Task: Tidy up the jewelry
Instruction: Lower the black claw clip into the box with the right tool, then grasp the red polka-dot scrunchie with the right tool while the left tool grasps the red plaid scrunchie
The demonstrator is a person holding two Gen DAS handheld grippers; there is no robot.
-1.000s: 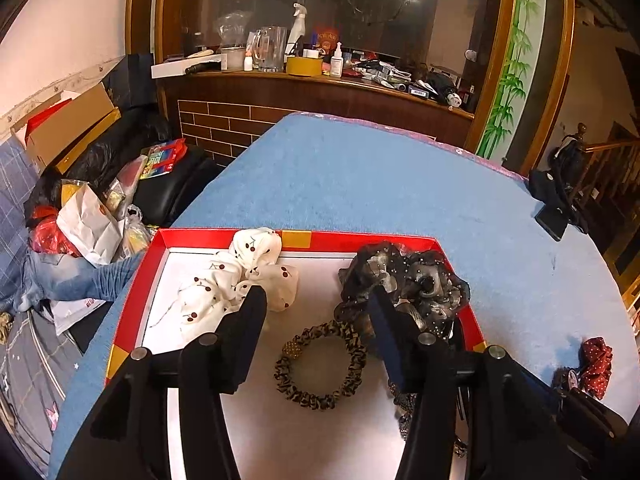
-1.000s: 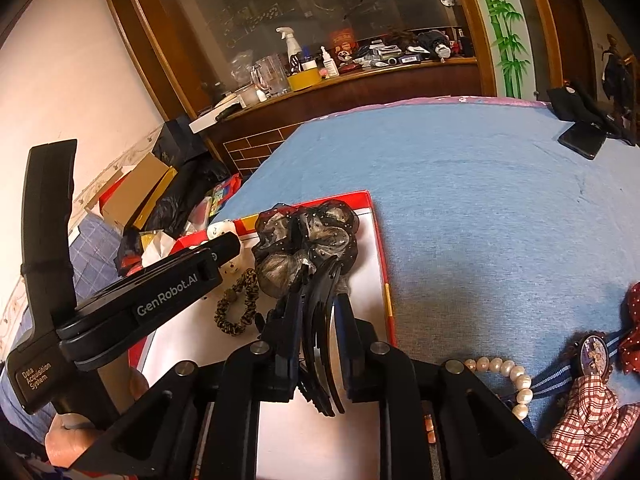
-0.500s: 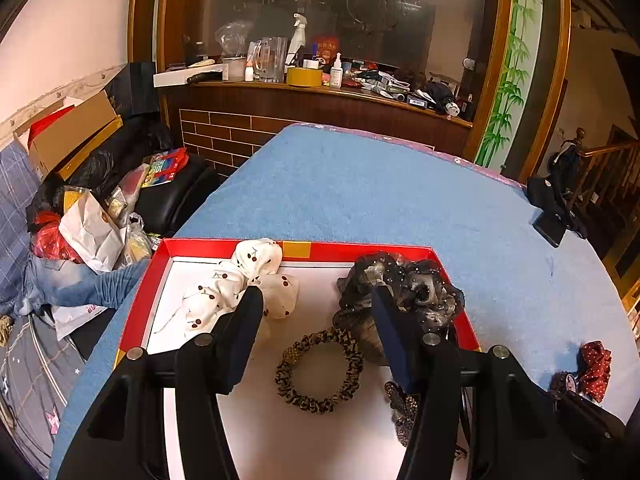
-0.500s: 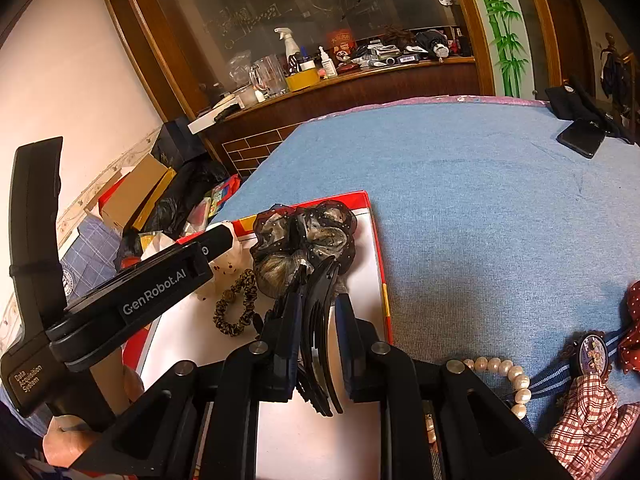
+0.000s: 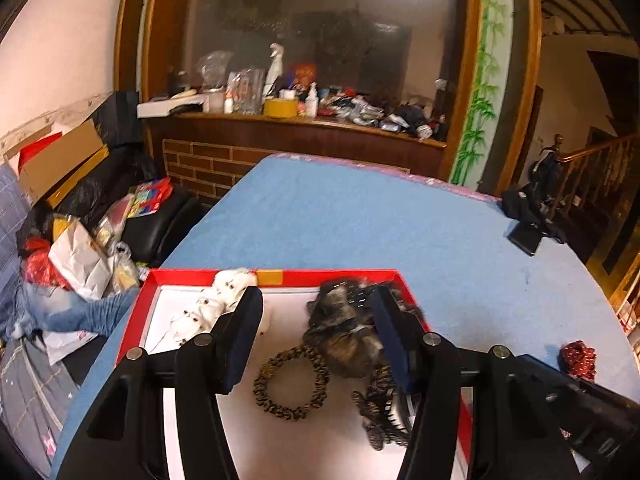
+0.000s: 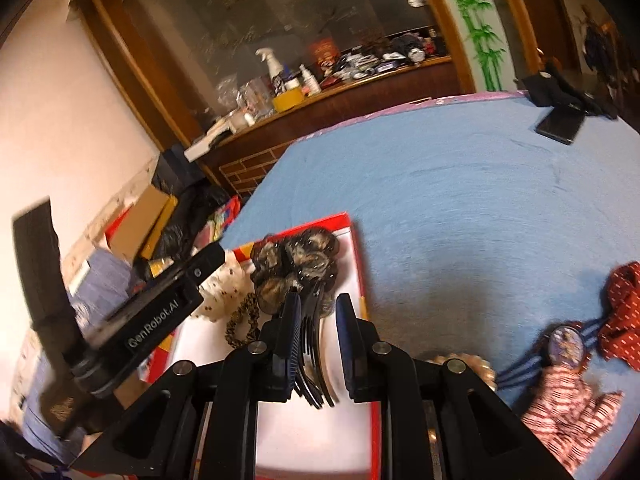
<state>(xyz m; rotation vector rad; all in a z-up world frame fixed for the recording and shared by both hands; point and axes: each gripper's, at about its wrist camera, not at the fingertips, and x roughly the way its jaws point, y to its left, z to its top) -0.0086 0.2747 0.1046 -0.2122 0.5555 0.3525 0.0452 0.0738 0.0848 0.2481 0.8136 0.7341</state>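
A red-rimmed tray [image 5: 176,276] with a white floor lies on the blue table. It holds a white dotted scrunchie [image 5: 208,304], a leopard hair tie [image 5: 290,388], a dark sequin scrunchie [image 5: 344,336] and a black claw clip [image 6: 314,360]. My left gripper [image 5: 316,312] hovers open over the tray, empty. My right gripper [image 6: 316,310] stands over the tray's right part. Its jaws have parted, and the black claw clip sits loose between them, leaning against the left finger.
On the table right of the tray lie a red dotted bow [image 6: 624,304], a striped ribbon with a round charm [image 6: 566,346], a red checked cloth [image 6: 568,404] and beads [image 6: 468,364]. A black phone [image 6: 560,124] lies far right. Clutter fills the floor on the left.
My right gripper's jaws have widened around the claw clip. Both grippers tilted up and pulled back slightly; the left one stays open over the tray.
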